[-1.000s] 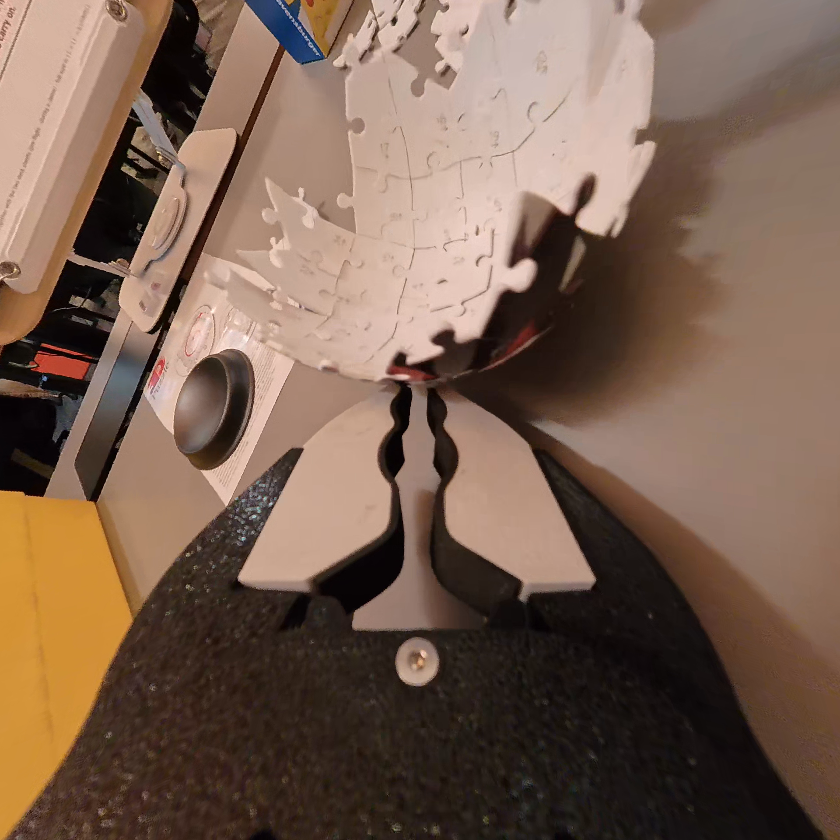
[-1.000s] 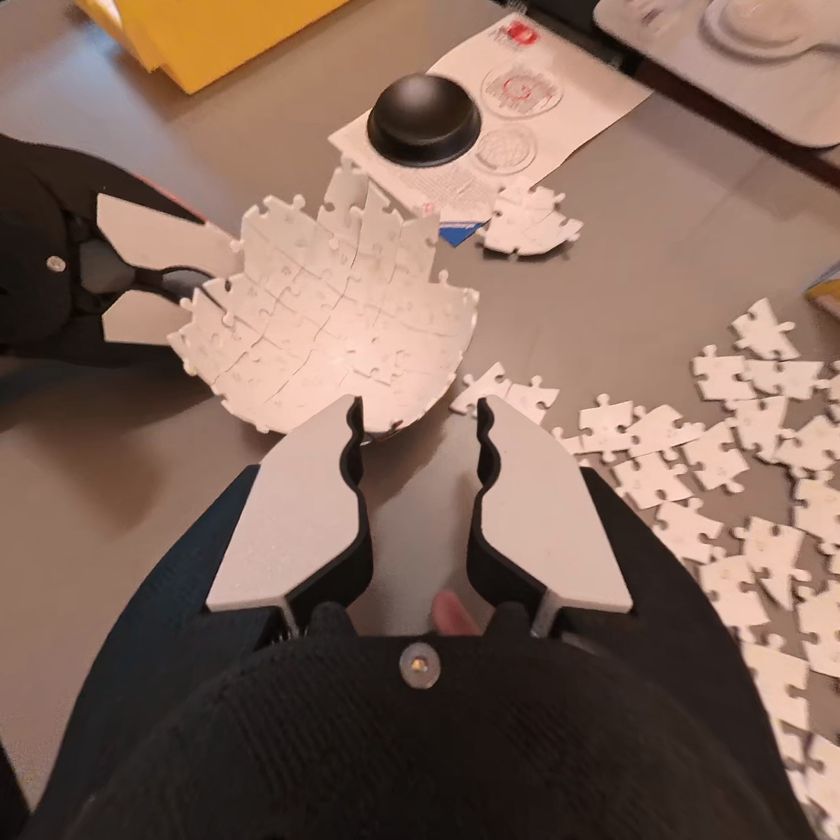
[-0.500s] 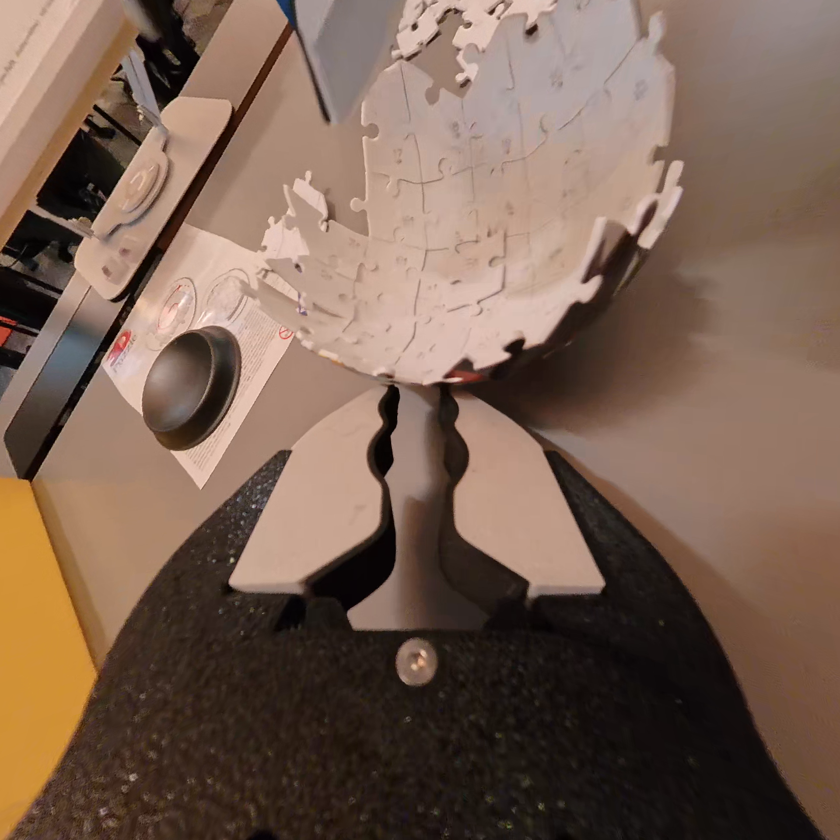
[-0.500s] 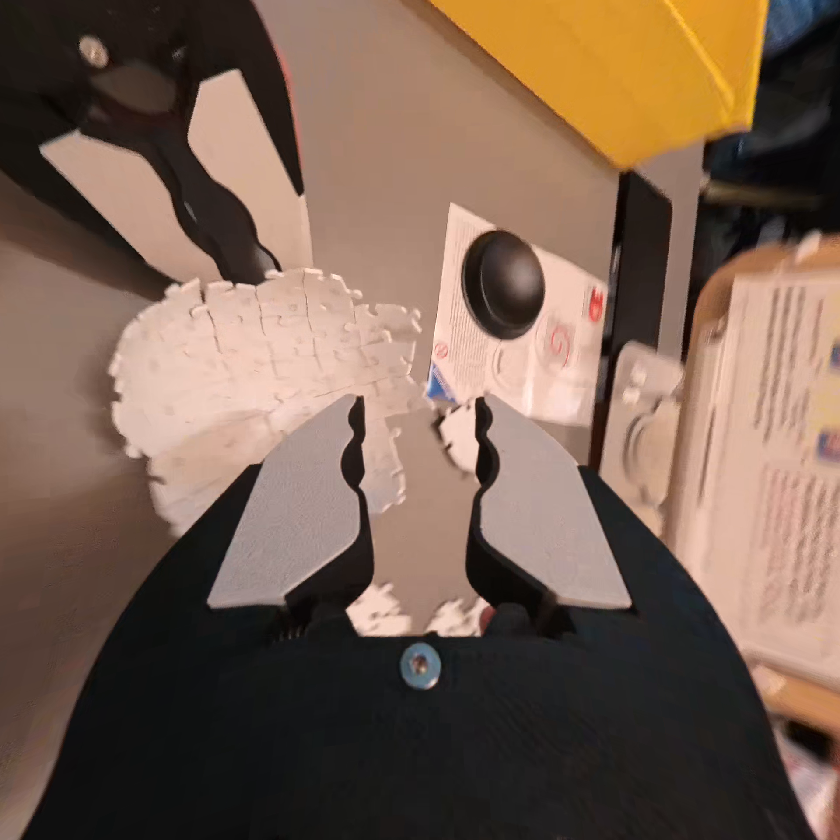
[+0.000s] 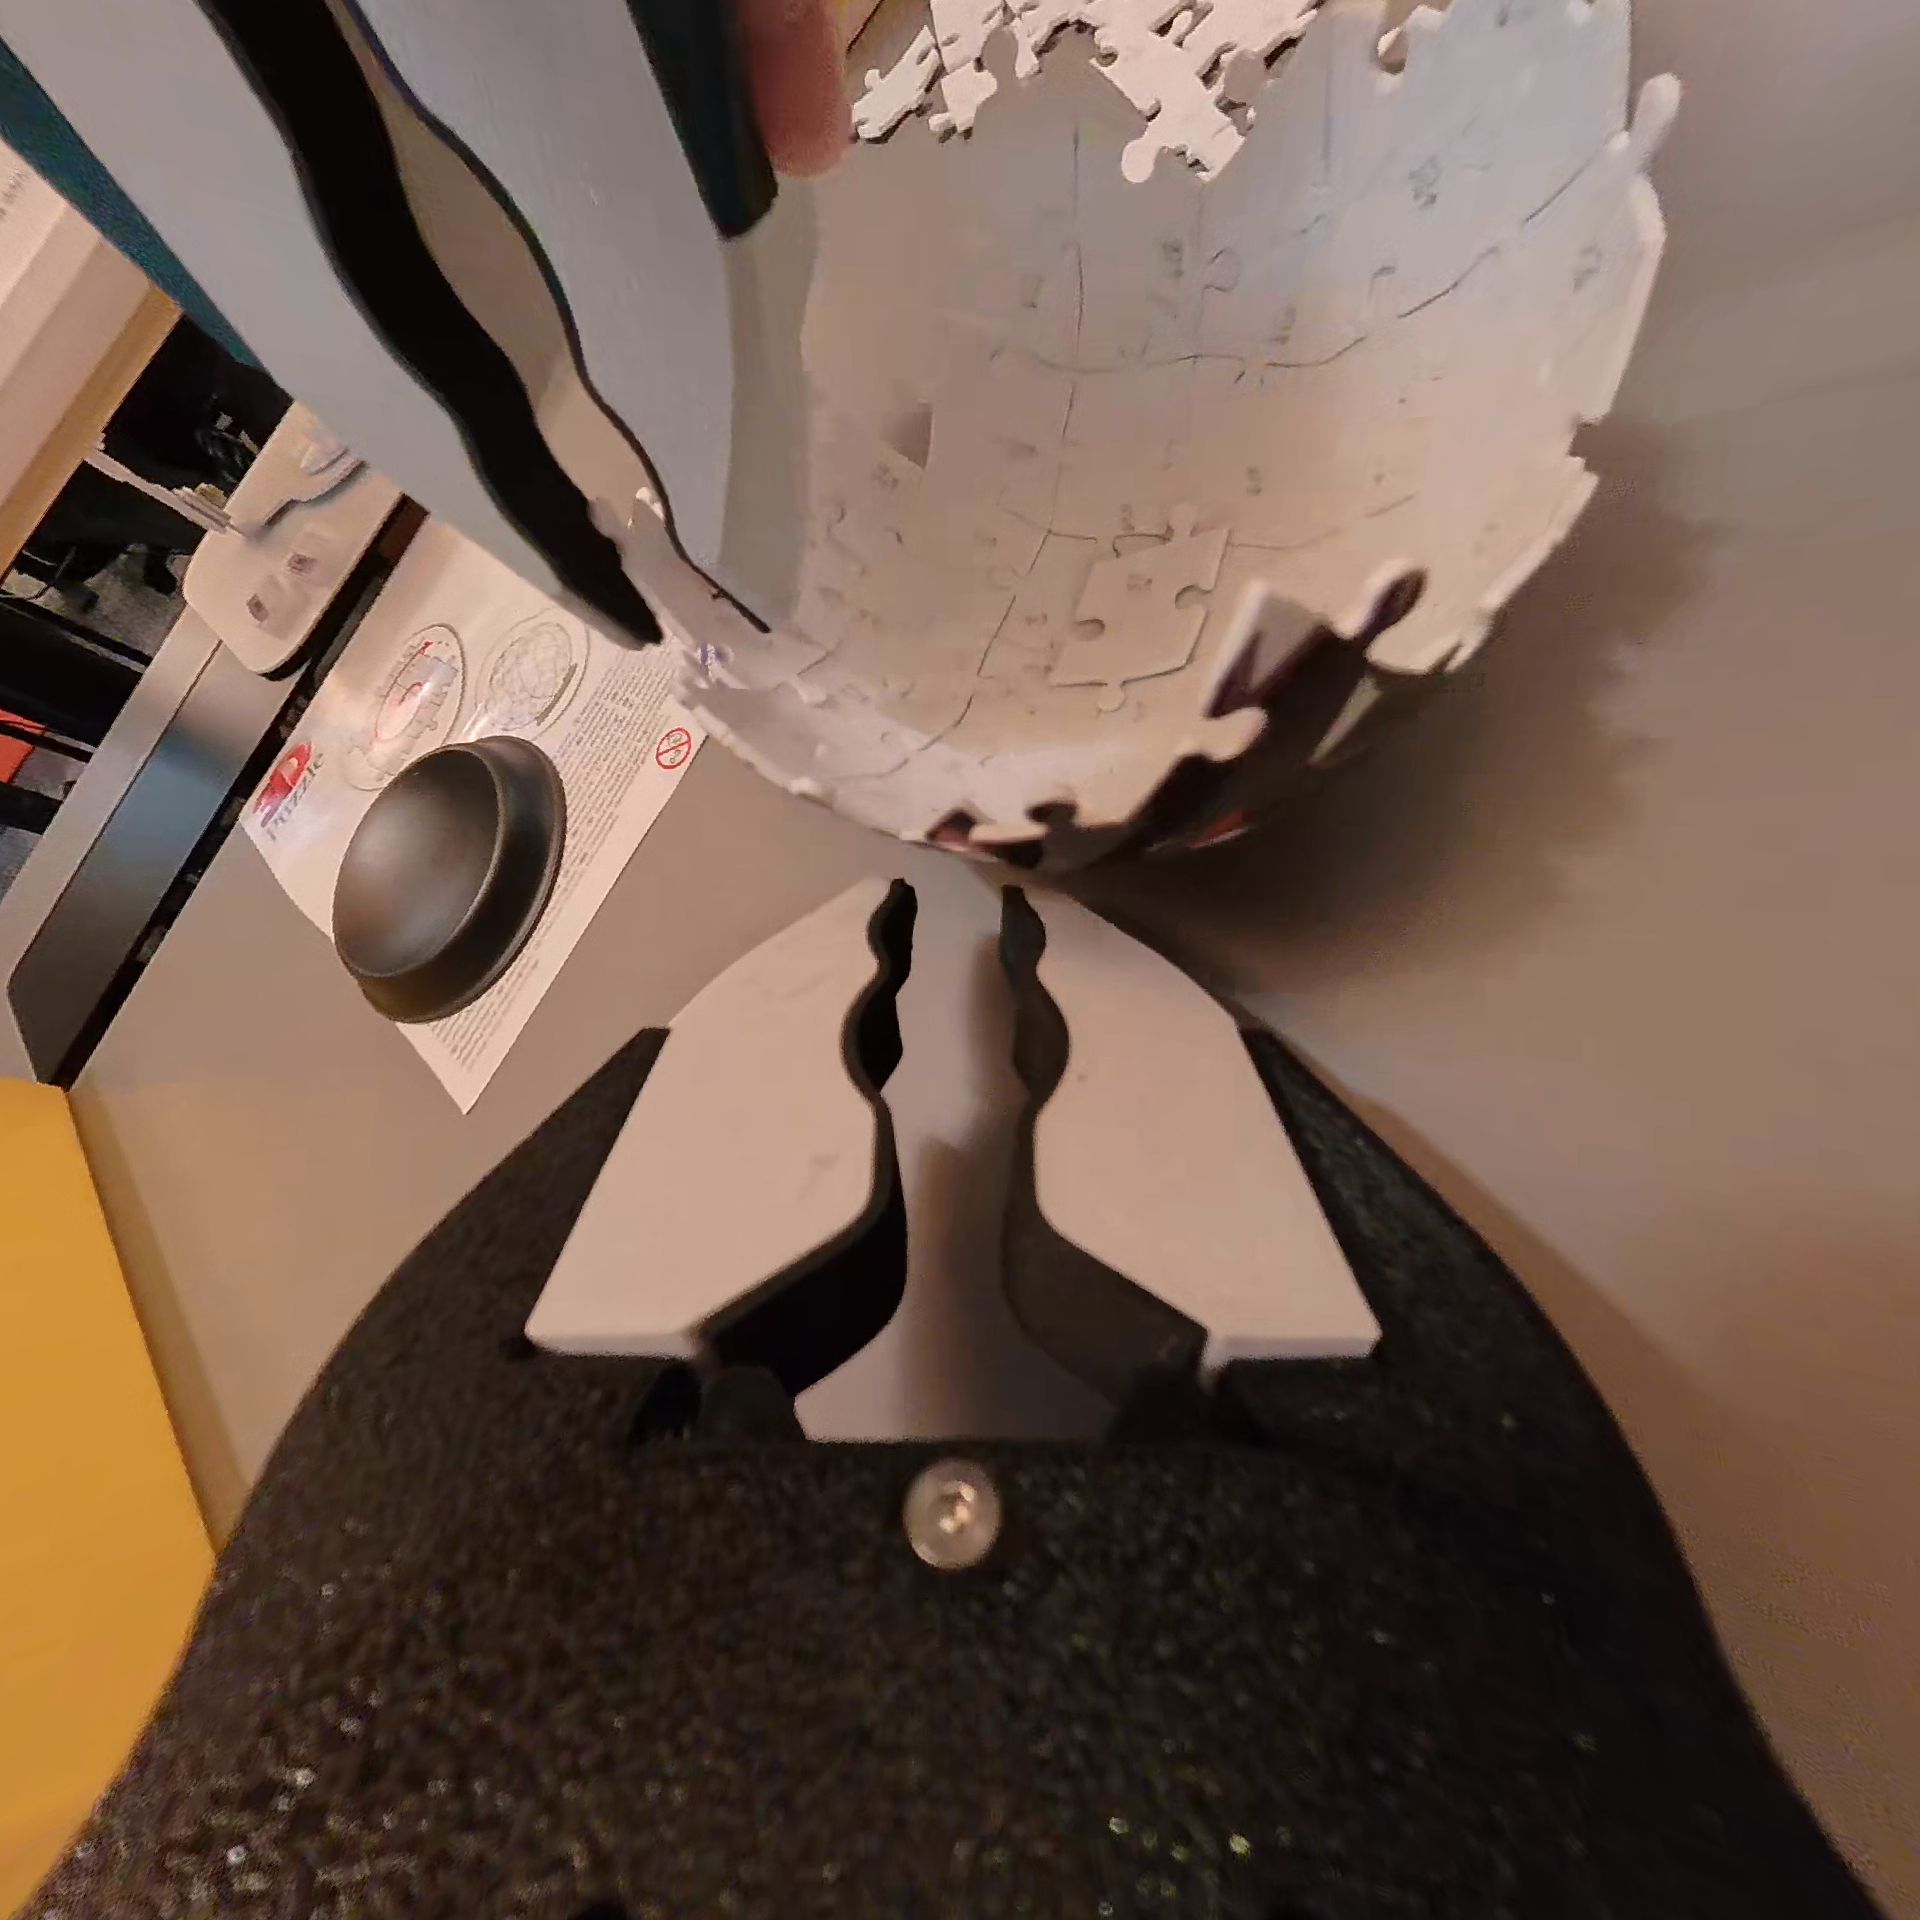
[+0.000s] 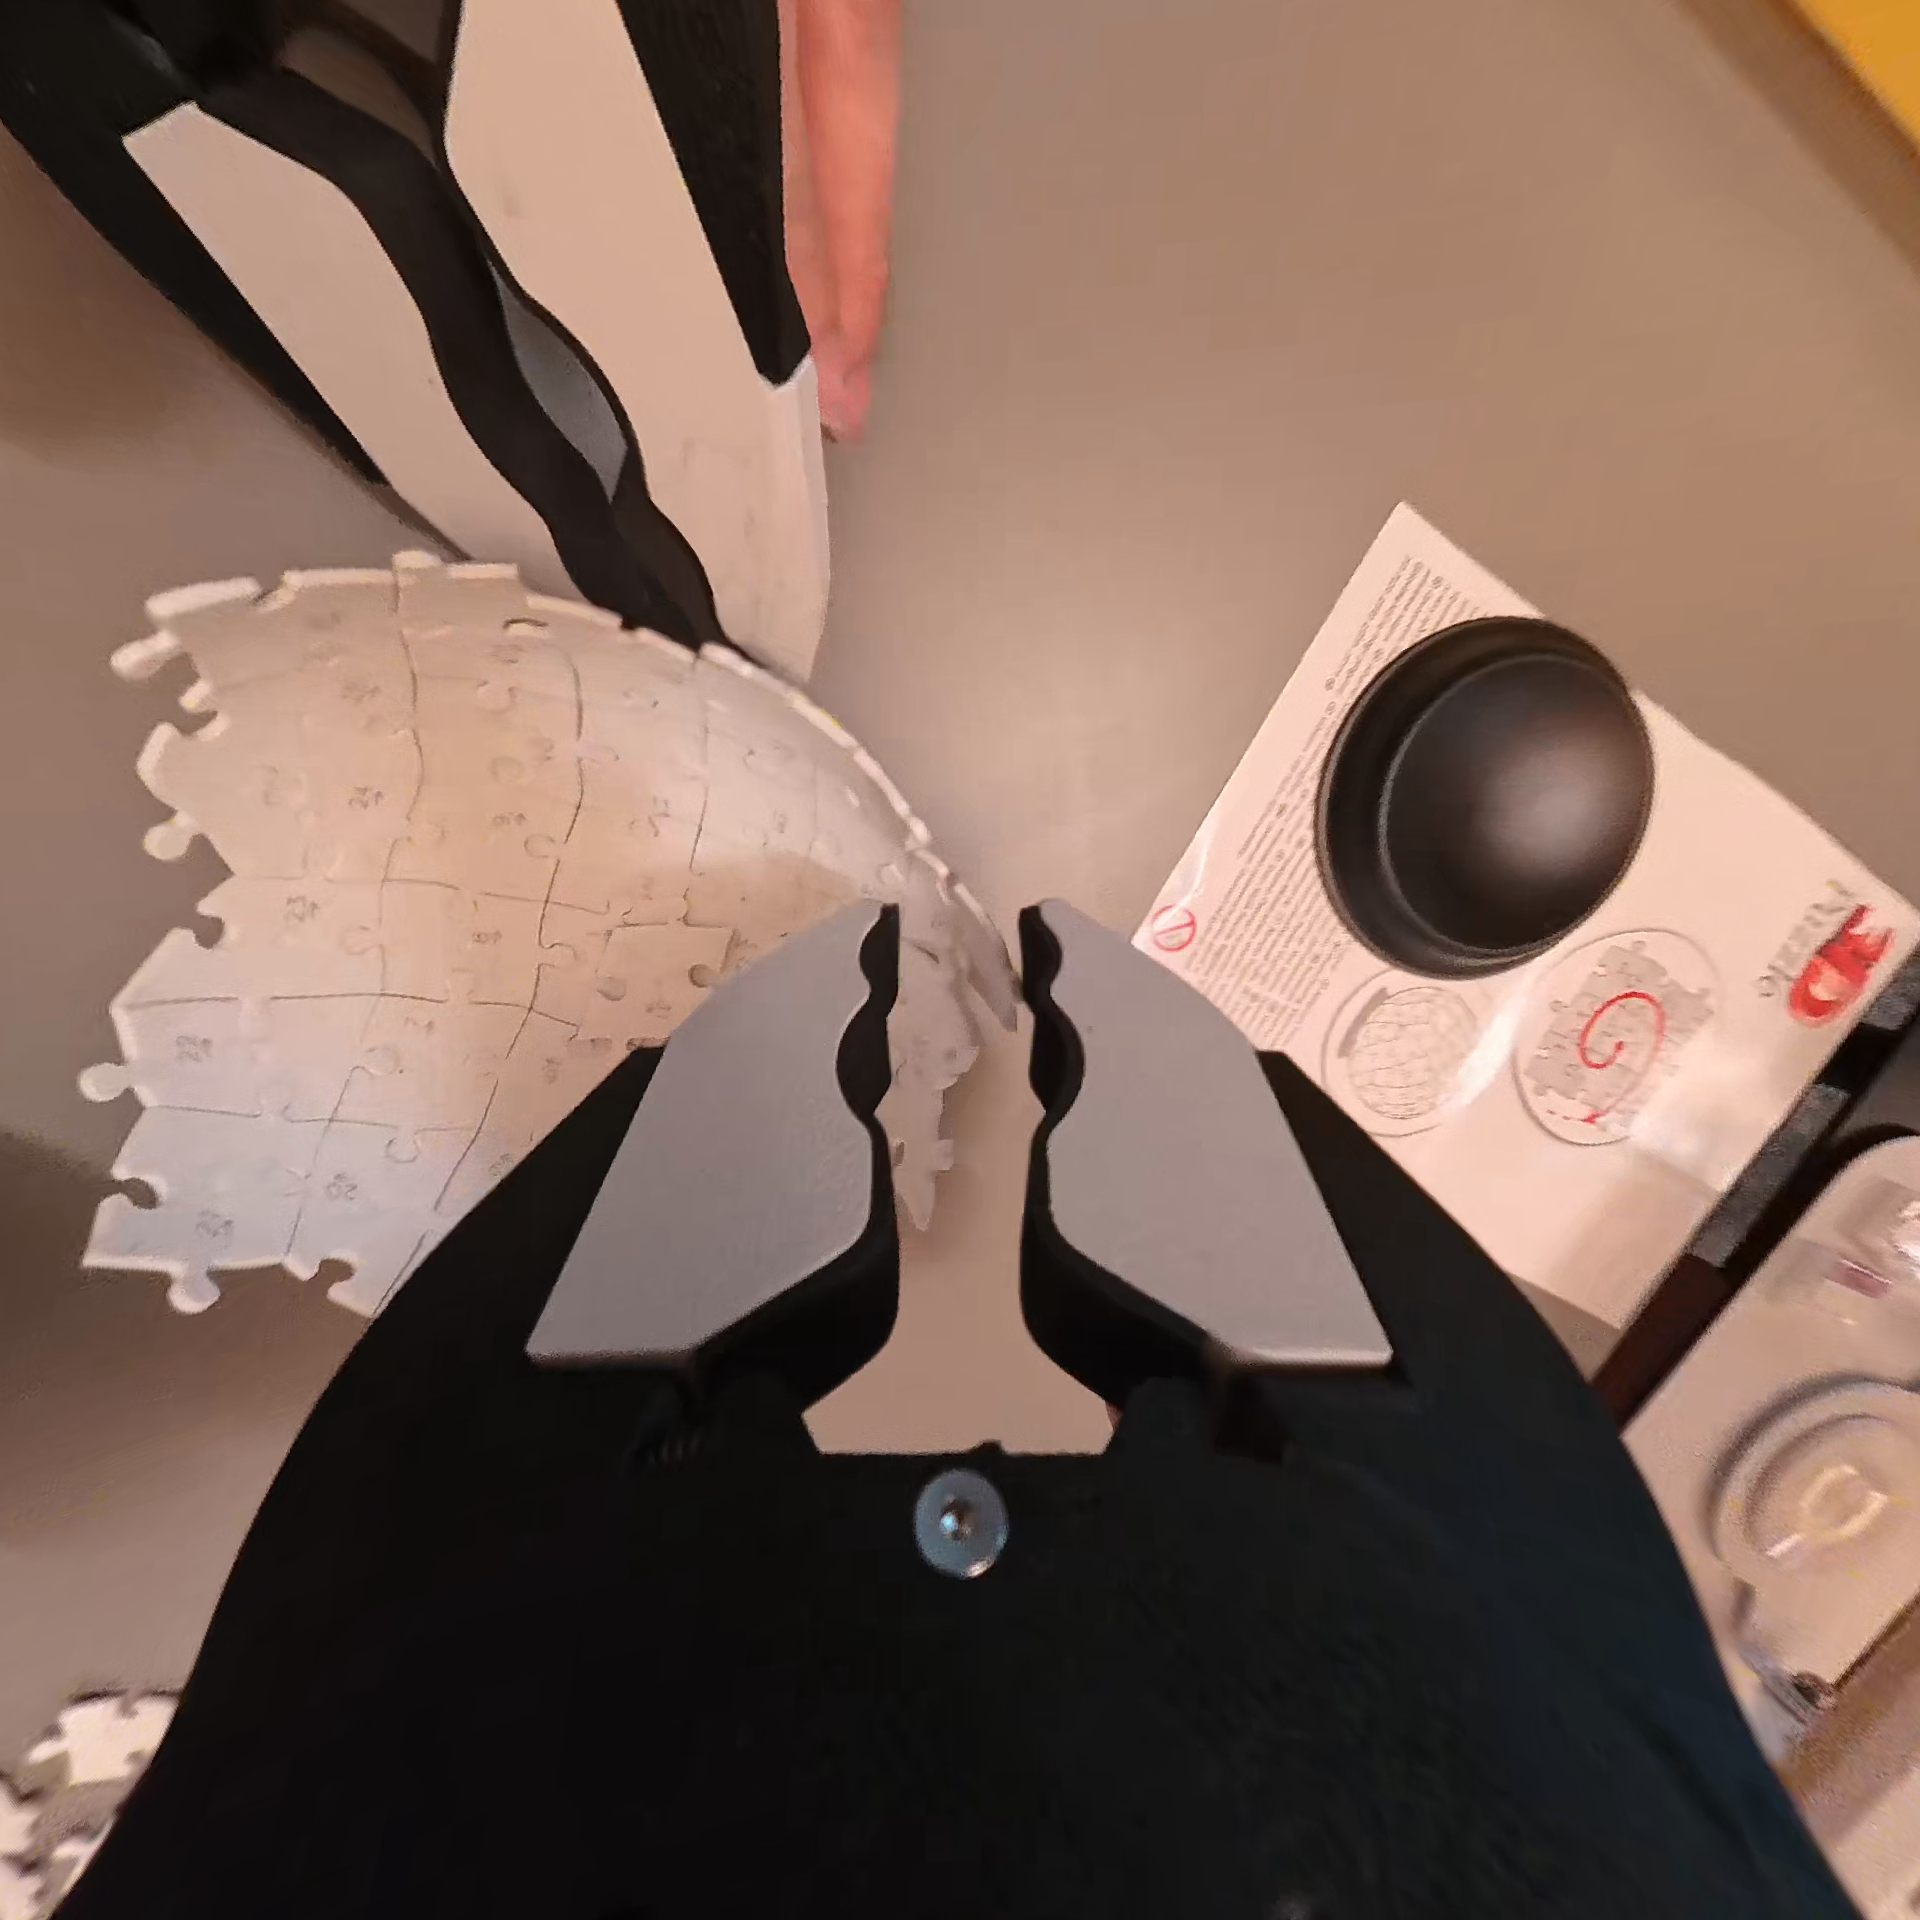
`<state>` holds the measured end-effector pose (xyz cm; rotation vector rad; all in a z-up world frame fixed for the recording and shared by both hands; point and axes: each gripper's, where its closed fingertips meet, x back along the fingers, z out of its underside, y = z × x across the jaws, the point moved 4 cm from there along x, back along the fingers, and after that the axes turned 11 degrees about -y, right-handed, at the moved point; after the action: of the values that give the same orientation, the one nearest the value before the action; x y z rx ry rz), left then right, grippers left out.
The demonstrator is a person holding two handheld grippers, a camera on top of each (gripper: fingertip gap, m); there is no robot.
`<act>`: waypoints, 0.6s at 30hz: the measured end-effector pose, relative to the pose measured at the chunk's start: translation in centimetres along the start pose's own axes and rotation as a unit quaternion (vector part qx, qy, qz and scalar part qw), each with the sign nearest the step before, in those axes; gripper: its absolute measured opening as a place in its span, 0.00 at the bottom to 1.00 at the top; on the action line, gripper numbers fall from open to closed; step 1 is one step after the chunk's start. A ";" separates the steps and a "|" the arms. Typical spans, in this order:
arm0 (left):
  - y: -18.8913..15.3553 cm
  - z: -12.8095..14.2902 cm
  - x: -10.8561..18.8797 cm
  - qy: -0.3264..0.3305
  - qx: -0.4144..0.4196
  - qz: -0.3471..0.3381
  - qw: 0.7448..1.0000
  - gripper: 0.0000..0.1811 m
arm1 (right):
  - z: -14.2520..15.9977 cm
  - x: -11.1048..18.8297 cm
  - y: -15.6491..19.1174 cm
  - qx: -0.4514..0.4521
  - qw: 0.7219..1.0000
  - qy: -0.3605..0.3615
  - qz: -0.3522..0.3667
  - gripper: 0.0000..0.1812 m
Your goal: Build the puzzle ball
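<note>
The half-built puzzle ball [image 5: 1143, 436] is a white bowl-shaped shell with a jagged rim, held above the grey table [image 5: 1662, 935]. My left gripper [image 5: 956, 896] is shut on the shell's near rim; it also shows in the right wrist view [image 6: 727, 644] at the top left. My right gripper [image 6: 956, 914] is closed down on the shell [image 6: 436, 914] at its rim edge, one finger inside and one outside. It enters the left wrist view [image 5: 707, 623] from the top left. One piece [image 5: 1143, 613] stands slightly proud on the inner wall.
A black dome stand [image 6: 1486, 800] sits on a white instruction sheet [image 6: 1351, 727] beside the shell. A yellow box [image 5: 62, 1351] is at the left. Loose pieces [image 6: 73, 1766] lie at the lower left, and a clear plastic tray [image 6: 1818, 1455] at the right edge.
My right gripper has swung in to the shell's rim and its jaws have narrowed onto it. The left gripper has kept its hold while the shell turned a little.
</note>
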<state>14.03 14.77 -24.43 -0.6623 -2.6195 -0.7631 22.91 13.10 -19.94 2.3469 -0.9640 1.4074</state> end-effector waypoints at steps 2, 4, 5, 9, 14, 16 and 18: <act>-0.1 0.0 -0.1 0.000 -0.002 0.002 1.000 0.09 | 0.4 -0.3 0.1 -0.003 1.000 0.011 -0.005 0.09; -0.2 -0.1 -0.1 0.000 -0.005 0.004 1.000 0.09 | 0.8 -0.1 0.2 -0.008 1.000 0.021 -0.006 0.07; -0.3 -0.2 -0.2 -0.001 -0.007 0.006 1.000 0.09 | 0.9 0.0 0.3 -0.012 1.000 0.021 -0.004 0.06; -0.4 -0.2 -0.3 0.000 -0.010 0.008 1.000 0.08 | 0.9 0.5 0.9 -0.027 1.000 -0.005 -0.002 0.09; -0.6 -0.3 -0.3 0.001 -0.014 0.009 1.000 0.08 | 1.8 1.2 1.3 -0.043 0.999 -0.008 0.017 0.15; -0.6 -0.2 -0.4 0.003 -0.017 0.009 1.000 0.08 | 2.2 1.4 1.3 -0.042 0.999 -0.007 0.033 0.16; -0.7 -0.3 -0.4 0.004 -0.018 0.009 1.000 0.08 | 2.6 1.5 1.5 -0.050 0.998 -0.005 0.036 0.17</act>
<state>14.08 13.99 -24.68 -0.6910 -2.5954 -0.8071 24.19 10.03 -20.20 2.2703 -1.1065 1.3407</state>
